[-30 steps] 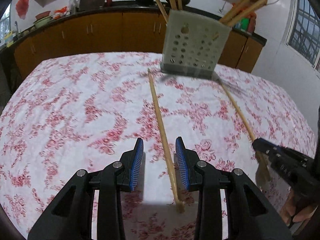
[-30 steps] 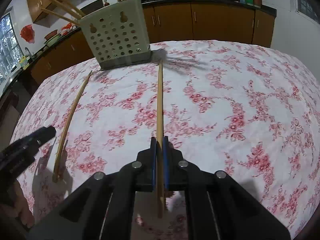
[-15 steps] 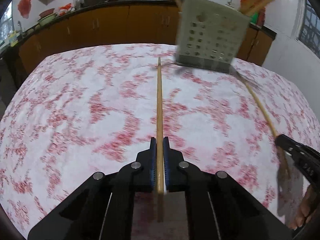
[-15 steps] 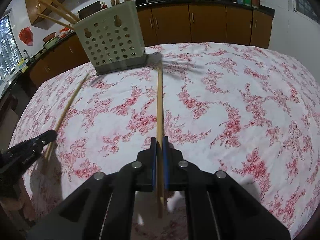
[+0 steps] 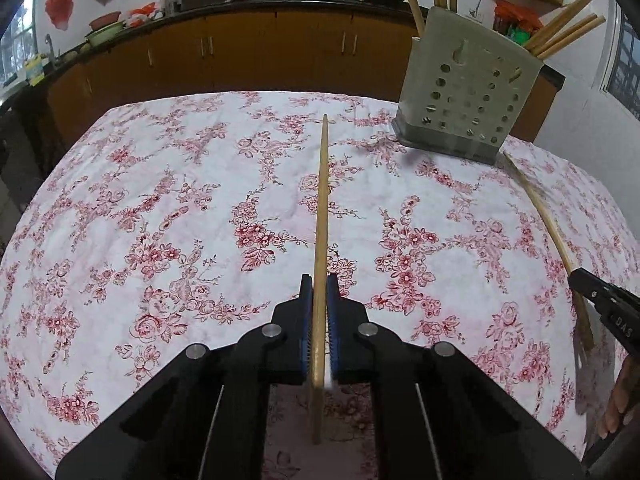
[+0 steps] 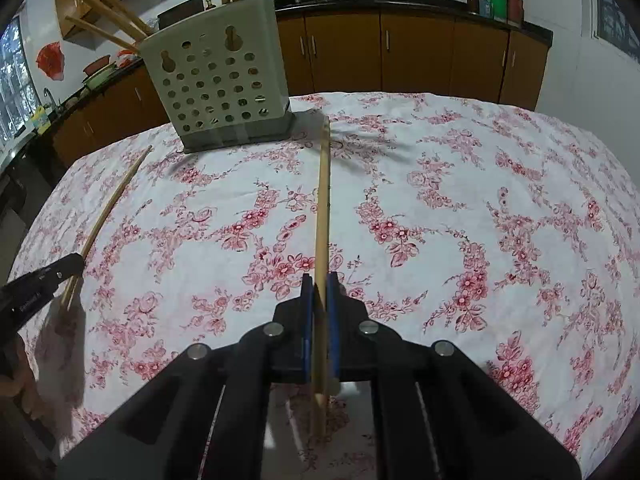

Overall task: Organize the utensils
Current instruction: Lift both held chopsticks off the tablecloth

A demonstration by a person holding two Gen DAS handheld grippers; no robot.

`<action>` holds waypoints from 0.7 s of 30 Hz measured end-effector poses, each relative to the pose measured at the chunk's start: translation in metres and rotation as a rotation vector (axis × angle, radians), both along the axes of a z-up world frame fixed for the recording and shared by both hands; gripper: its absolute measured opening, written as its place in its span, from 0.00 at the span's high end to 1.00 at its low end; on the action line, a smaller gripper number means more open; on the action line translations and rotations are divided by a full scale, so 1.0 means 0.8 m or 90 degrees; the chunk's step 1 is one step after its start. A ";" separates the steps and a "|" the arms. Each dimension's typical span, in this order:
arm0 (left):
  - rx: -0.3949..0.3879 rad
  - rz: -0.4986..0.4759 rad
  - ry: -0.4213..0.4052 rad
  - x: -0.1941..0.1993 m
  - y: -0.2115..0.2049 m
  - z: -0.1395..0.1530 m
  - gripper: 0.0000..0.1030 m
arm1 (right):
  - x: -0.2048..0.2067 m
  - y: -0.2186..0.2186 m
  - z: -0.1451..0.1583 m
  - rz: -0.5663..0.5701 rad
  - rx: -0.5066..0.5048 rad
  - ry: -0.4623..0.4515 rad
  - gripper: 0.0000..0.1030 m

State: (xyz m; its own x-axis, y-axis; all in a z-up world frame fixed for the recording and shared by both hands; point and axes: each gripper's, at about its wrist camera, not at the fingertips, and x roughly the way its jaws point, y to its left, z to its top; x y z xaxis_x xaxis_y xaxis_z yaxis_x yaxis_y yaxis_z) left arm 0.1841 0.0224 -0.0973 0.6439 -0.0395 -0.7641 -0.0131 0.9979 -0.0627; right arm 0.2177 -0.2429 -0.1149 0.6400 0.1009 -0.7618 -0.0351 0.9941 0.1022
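Note:
My left gripper [image 5: 319, 282] is shut on a long wooden chopstick [image 5: 321, 216] that points forward, held above the flowered tablecloth. My right gripper [image 6: 319, 280] is shut on a second wooden chopstick [image 6: 322, 208], its tip near the base of the holder. The perforated grey-green utensil holder [image 5: 468, 92] stands at the far side of the table with several wooden sticks in it; it shows at upper left in the right wrist view [image 6: 218, 88]. Each gripper shows at the edge of the other's view: the right one [image 5: 600, 304], the left one [image 6: 40, 284].
The table with the red-flowered cloth [image 5: 180, 200] fills both views. Brown kitchen cabinets [image 5: 240, 52] with pots and bottles on the counter run behind it. A white wall and a window stand at the right [image 5: 624, 68].
My left gripper closed on its chopstick and lifted it, swinging so the holder moved to the right. My right gripper kept its chopstick and drew nearer the holder.

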 end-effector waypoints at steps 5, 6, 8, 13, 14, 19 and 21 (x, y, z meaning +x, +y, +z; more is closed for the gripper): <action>-0.023 0.001 0.000 0.001 0.005 -0.001 0.92 | -0.001 0.000 -0.001 0.001 0.001 -0.002 0.91; -0.027 0.001 0.000 0.001 0.006 -0.001 0.92 | -0.001 0.000 -0.001 0.001 0.002 -0.002 0.91; -0.032 0.001 0.000 0.000 0.006 -0.001 0.92 | -0.001 -0.001 -0.001 0.001 0.002 -0.001 0.91; -0.035 0.002 0.000 0.001 0.004 -0.001 0.92 | -0.001 -0.001 -0.001 0.001 0.002 -0.001 0.91; -0.037 0.002 0.000 0.000 0.004 0.000 0.92 | -0.001 -0.001 -0.001 0.001 0.003 -0.001 0.91; -0.039 0.002 0.000 0.000 0.005 0.000 0.92 | -0.001 -0.002 -0.001 0.001 0.000 -0.001 0.91; -0.040 0.002 0.000 0.000 0.006 0.000 0.92 | -0.001 -0.002 -0.001 0.001 0.000 -0.001 0.91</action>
State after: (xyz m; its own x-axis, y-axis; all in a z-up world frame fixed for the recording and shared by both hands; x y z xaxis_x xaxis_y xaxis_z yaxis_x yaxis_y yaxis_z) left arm 0.1841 0.0268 -0.0975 0.6445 -0.0853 -0.7599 -0.0167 0.9920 -0.1255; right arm 0.2171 -0.2442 -0.1161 0.6414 0.1019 -0.7604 -0.0374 0.9941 0.1017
